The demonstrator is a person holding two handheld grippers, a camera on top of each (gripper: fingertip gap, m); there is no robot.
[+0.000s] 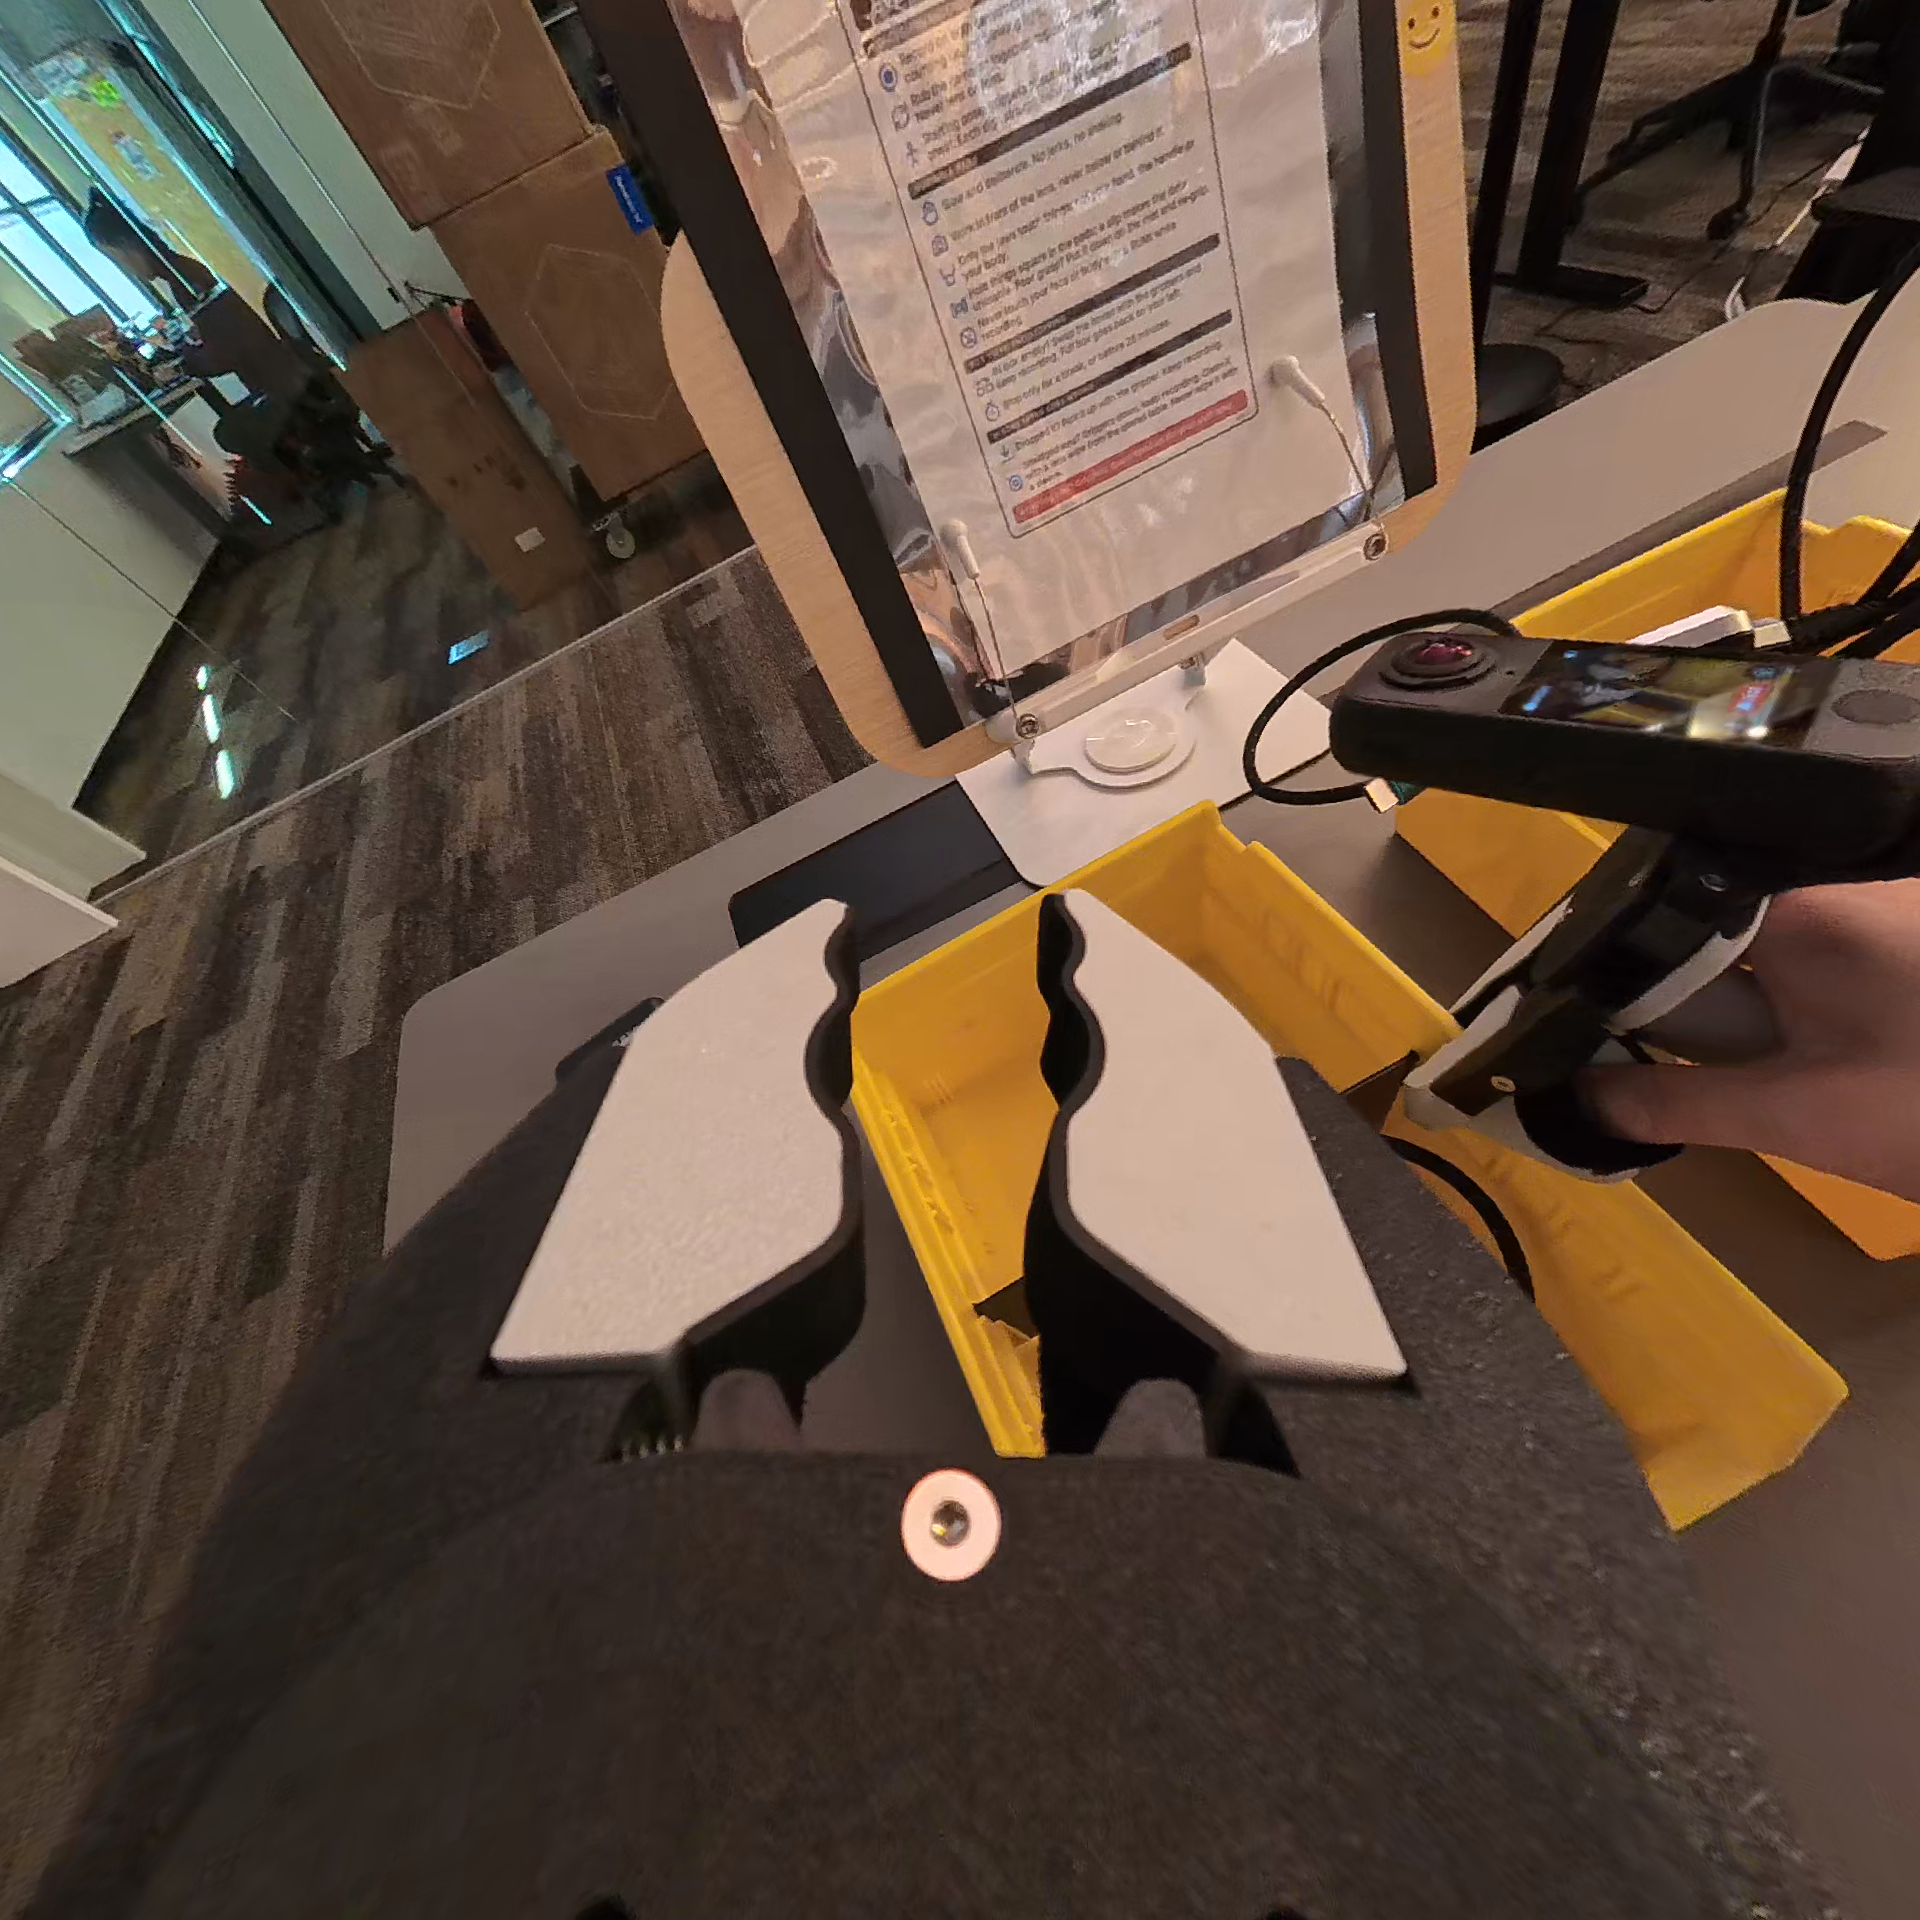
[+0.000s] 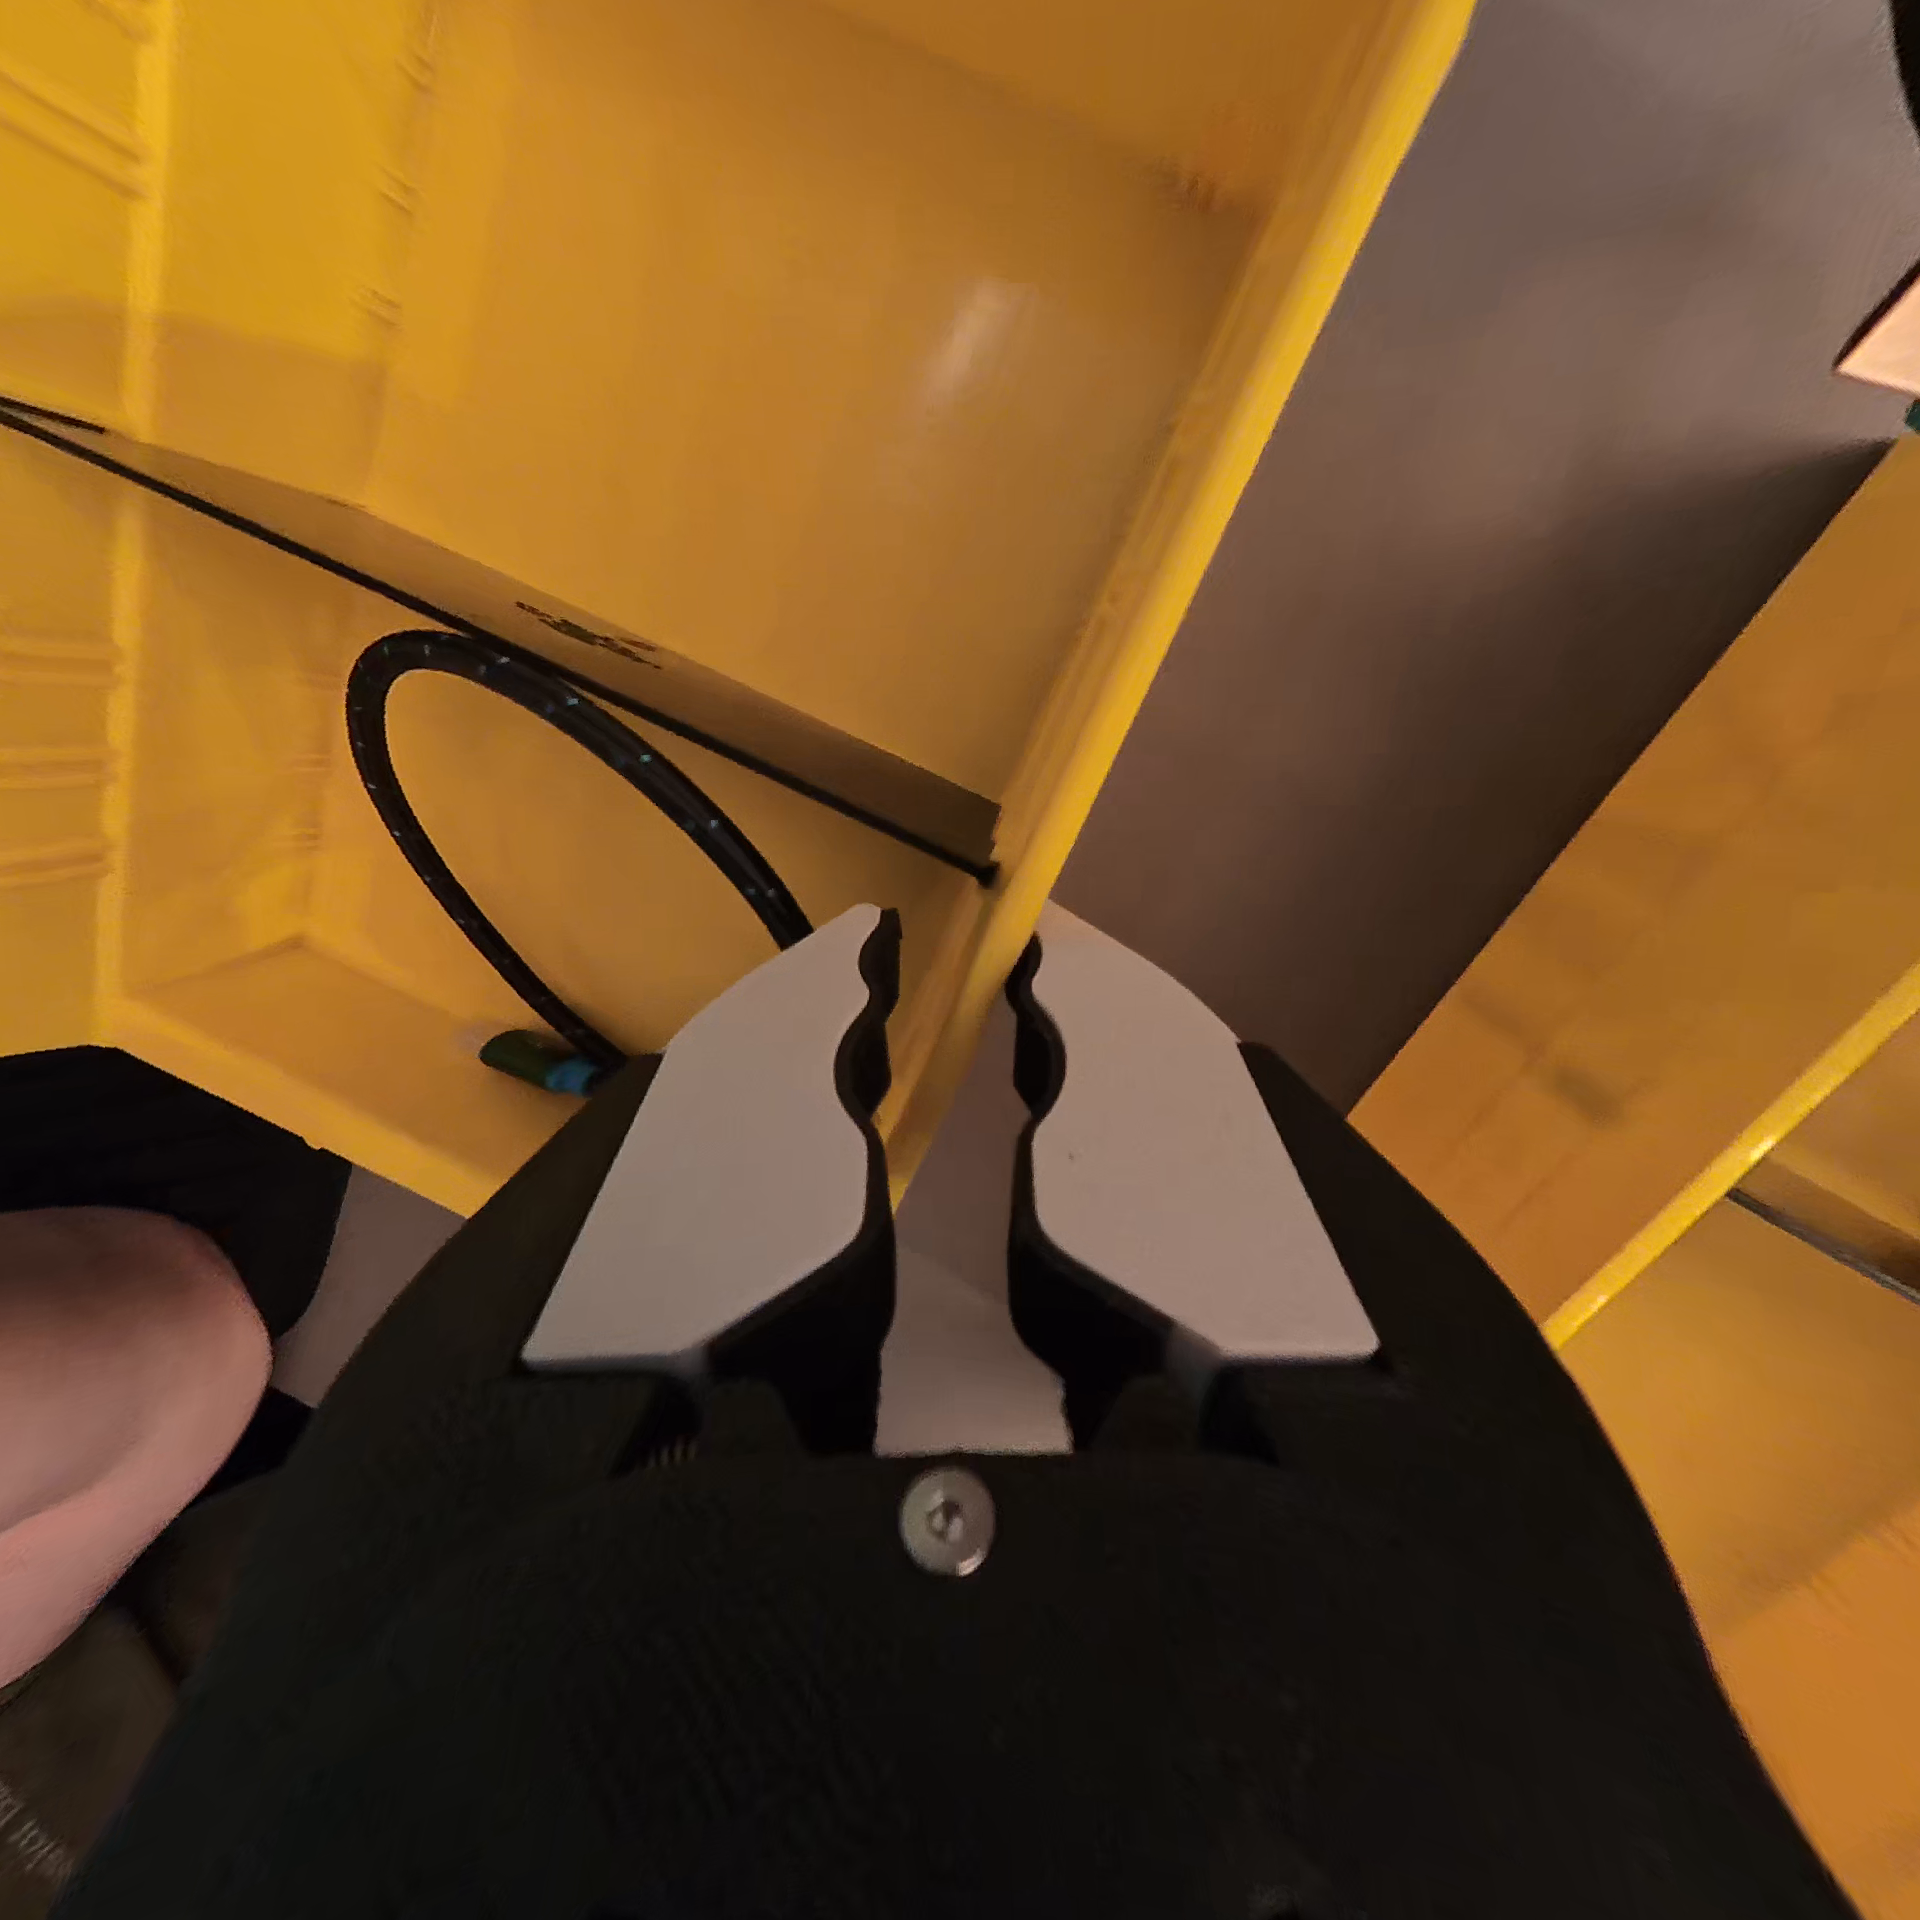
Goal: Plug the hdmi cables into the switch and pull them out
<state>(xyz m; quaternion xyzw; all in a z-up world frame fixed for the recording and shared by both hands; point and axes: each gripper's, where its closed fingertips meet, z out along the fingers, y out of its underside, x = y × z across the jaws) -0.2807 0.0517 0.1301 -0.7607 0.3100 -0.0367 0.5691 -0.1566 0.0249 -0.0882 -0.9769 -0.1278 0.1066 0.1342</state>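
My left gripper (image 1: 945, 925) is open and empty, held above the near yellow bin (image 1: 1340, 997). My right gripper (image 2: 956, 940) is open and empty, with its fingertips on either side of that bin's rim (image 2: 1174, 540); whether it touches the rim I cannot tell. It also shows at the right of the left wrist view (image 1: 1455, 1081), held by a hand. A black braided cable (image 2: 416, 831) loops inside the bin, with a blue and green plug end (image 2: 540, 1065) near my right gripper's left finger. Another black cable ends in a metal plug (image 1: 1382, 798) behind the bin. A white box (image 1: 1704, 629) lies in the far bin.
A black divider (image 2: 727, 717) crosses the near bin. A second yellow bin (image 1: 1621, 603) stands to the right and behind. A framed instruction sheet on a white stand (image 1: 1091, 416) rises at the table's back edge. The grey table's left edge (image 1: 416, 1091) drops to carpet. Cardboard boxes (image 1: 540, 312) stand beyond. The gap from one gripper's tips to the other's is roughly 25 cm.
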